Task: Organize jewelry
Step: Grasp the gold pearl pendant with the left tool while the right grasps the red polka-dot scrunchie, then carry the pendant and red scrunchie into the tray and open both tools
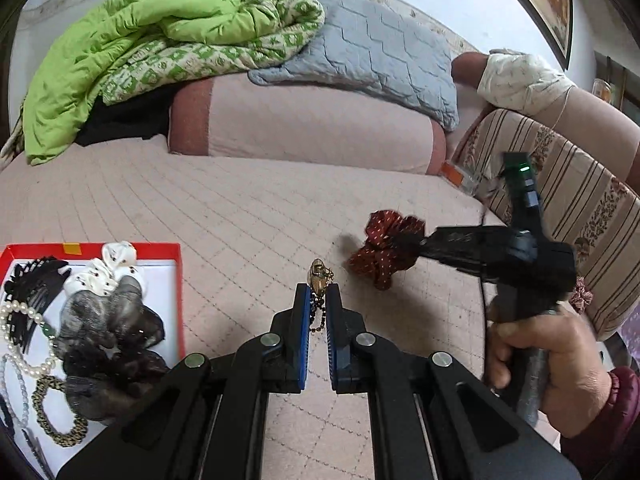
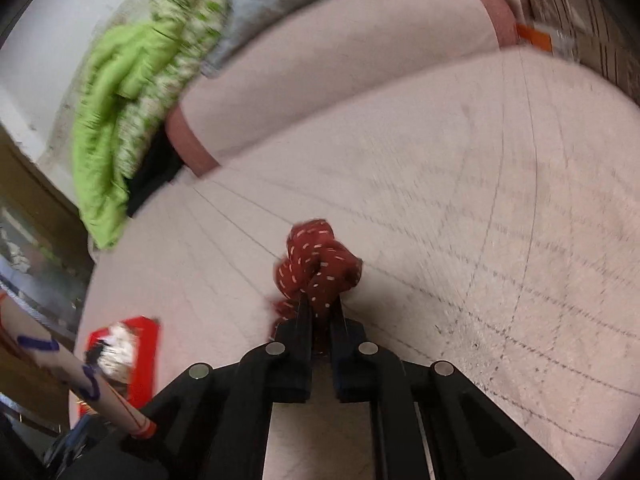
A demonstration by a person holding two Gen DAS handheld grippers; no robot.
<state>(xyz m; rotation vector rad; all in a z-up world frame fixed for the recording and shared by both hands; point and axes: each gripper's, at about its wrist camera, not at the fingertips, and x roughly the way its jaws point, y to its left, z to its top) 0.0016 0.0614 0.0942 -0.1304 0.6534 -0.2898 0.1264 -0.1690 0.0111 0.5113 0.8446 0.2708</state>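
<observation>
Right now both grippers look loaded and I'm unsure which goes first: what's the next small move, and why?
Probably carry the left gripper left, over the red tray, before releasing. It is shut on the gold chain charm, clear of the bed cover, and sits nearer the tray than the right gripper, which is shut on the red scrunchie.

The right tool (image 2: 322, 300) has its two black fingers (image 2: 305, 320) pressed together on a dark red scrunchie (image 2: 318, 264) with pale flecks, which bunches up just past the tips above the pink quilted bed (image 2: 460, 184). Toward the bed's near left edge lies a red box (image 2: 146, 354) holding a white and dark jumble (too blurred to name). At the bed's far side a pink bolster (image 2: 332, 80) lies across, with a green quilt (image 2: 116, 104) heaped at its left end.
</observation>
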